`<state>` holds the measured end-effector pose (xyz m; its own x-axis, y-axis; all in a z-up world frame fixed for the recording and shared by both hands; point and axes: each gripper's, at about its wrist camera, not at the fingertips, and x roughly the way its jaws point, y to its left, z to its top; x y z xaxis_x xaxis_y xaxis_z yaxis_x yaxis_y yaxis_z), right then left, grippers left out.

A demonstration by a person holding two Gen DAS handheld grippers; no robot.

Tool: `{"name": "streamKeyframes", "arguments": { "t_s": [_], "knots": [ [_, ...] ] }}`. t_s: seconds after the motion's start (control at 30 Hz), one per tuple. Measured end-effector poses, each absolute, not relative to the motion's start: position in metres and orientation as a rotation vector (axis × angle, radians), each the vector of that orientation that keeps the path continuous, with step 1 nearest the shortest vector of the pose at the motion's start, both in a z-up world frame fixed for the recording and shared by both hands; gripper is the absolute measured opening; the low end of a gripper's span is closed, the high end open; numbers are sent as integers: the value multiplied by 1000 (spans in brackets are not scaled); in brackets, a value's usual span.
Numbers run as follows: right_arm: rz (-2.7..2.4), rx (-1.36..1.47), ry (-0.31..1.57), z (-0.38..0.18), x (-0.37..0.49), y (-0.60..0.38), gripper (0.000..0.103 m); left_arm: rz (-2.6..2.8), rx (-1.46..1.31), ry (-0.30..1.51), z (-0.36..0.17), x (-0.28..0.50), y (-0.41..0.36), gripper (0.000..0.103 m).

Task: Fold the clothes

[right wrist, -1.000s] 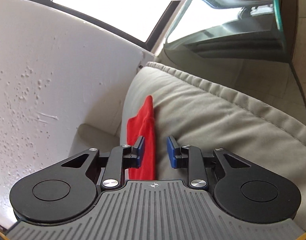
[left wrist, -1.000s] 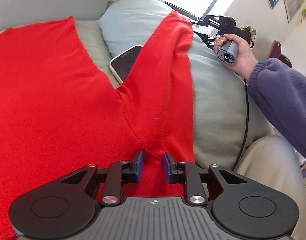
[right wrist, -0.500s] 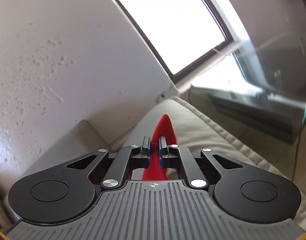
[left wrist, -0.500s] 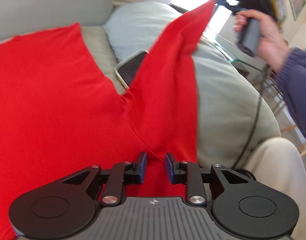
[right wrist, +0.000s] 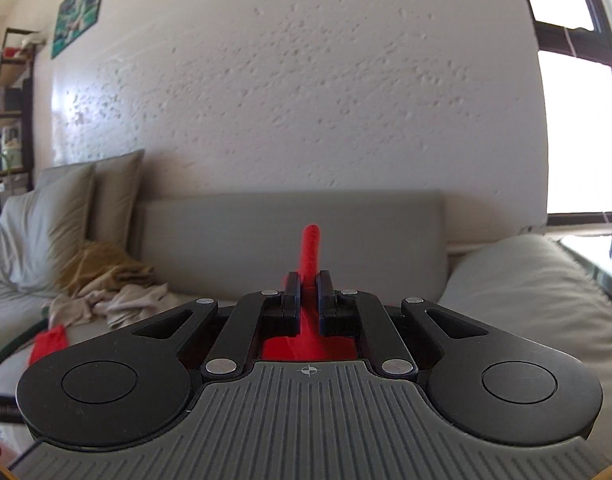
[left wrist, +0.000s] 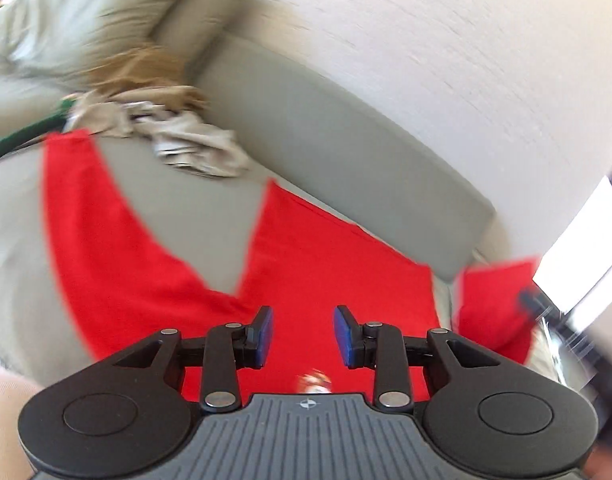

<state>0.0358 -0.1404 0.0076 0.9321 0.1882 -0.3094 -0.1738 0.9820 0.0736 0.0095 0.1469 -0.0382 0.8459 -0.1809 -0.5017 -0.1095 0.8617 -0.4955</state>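
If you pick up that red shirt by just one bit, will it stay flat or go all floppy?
Probably floppy. The red shirt lies limp, following the sofa. Where the right gripper pinches it, the cloth bunches into a thin strip. It looks light, so the rest would likely dangle.

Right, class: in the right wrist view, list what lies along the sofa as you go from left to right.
Pale pillows → crumpled beige clothes → red garment pinched in the right hand-held gripper → big grey cushion.

Red garment (right wrist: 310, 252) in right gripper (right wrist: 309, 300)
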Motion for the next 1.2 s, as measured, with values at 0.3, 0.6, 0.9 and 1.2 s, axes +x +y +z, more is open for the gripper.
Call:
{"name": "streamKeyframes", "arguments": {
  "t_s": [0.3,0.6,0.9,1.2],
  "knots": [
    [483,19,728,-72,11,-64,45,-86,-635,607,-78,11,176,30],
    [369,348,670,-82,25,-192,72,-190,-512,728,-86,54,120,45],
    [246,672,598,-92,39,-319,66,-171,-247,934,-109,110,71,42],
    [252,755,677,-113,61,-322,66,-227,112,904,-109,120,18,12]
  ]
}}
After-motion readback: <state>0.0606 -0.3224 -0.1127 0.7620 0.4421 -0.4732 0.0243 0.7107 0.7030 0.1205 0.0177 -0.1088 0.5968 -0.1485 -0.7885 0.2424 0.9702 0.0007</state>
